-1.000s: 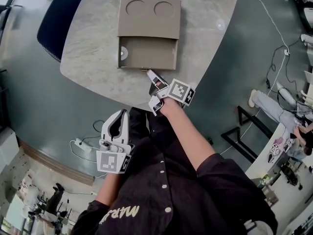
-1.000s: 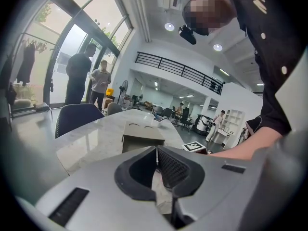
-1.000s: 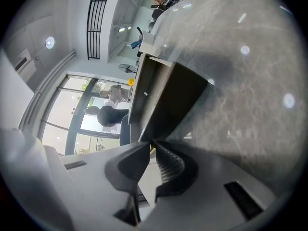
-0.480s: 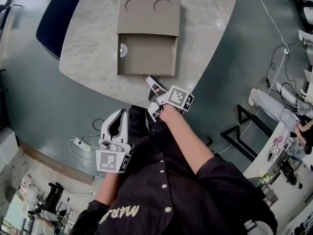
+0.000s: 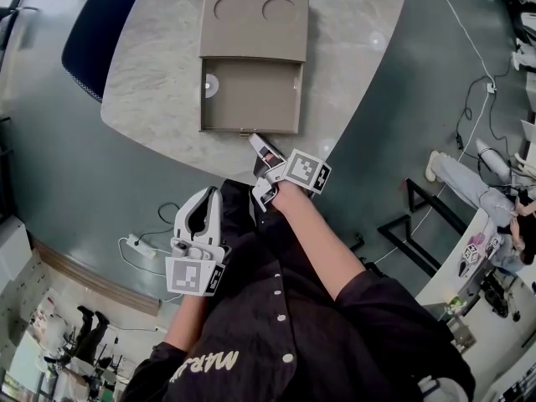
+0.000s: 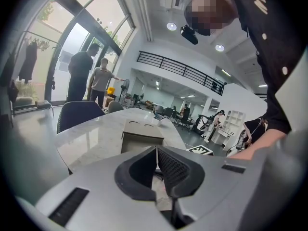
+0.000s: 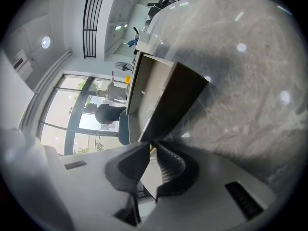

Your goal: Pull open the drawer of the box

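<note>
- Right gripper (image 5: 255,137) pinched on the small brass knob (image 5: 245,131) at the drawer (image 5: 251,99) front.
- Left gripper (image 6: 156,159) jaws together, empty, well short of the box (image 5: 255,23).
- Drawer sticks out of the box's near side.
- Looks light and stiff; the knob is tiny, probably slips.

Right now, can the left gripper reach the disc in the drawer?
Probably yes: the drawer is open, the disc lies uncovered at its left, and nothing blocks the left gripper; the right gripper grips the knob, aside.
</note>
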A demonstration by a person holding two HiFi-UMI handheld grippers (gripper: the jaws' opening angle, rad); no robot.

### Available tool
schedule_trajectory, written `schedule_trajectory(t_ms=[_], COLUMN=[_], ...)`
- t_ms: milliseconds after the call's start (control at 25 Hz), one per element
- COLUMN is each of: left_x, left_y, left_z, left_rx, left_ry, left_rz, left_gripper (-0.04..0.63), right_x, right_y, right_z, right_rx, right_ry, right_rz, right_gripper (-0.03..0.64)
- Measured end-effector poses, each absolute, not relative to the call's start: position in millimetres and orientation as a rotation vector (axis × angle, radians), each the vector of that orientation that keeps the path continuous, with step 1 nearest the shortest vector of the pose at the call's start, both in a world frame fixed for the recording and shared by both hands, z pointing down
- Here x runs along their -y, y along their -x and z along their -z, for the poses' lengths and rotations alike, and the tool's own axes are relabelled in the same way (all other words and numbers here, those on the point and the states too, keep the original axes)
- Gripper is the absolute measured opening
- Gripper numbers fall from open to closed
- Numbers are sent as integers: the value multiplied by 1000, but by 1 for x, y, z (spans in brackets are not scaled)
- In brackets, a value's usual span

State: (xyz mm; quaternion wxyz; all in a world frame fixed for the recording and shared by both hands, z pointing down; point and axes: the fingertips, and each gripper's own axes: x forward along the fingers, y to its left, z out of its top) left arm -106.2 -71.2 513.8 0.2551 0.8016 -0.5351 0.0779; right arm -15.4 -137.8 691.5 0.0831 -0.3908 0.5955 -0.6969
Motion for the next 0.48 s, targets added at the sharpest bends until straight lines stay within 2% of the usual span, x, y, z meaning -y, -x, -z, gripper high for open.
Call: schedule_trajectory(t_ms=[80, 160, 320, 480], left_x=[70, 71, 78, 88], left_y=[106, 106, 104, 107], left_z=[-514, -513, -506, -493], left_rx=[1454, 1454, 1459, 1480], left_ry=[-2178, -2183, -2214, -2248], left_rz=[-213, -212, -198, -185], left_gripper=[18, 18, 18, 18], right_x=[137, 133, 117, 121], right_y=[18, 21, 26, 23], right_z=[-690, -687, -677, -647], right_rx=[-1794, -1803, -1894, -2100], right_ry=[1156, 1132, 1085, 1080], right_rz=[2093, 2116, 2147, 2025], right_gripper=[44, 122, 123, 80])
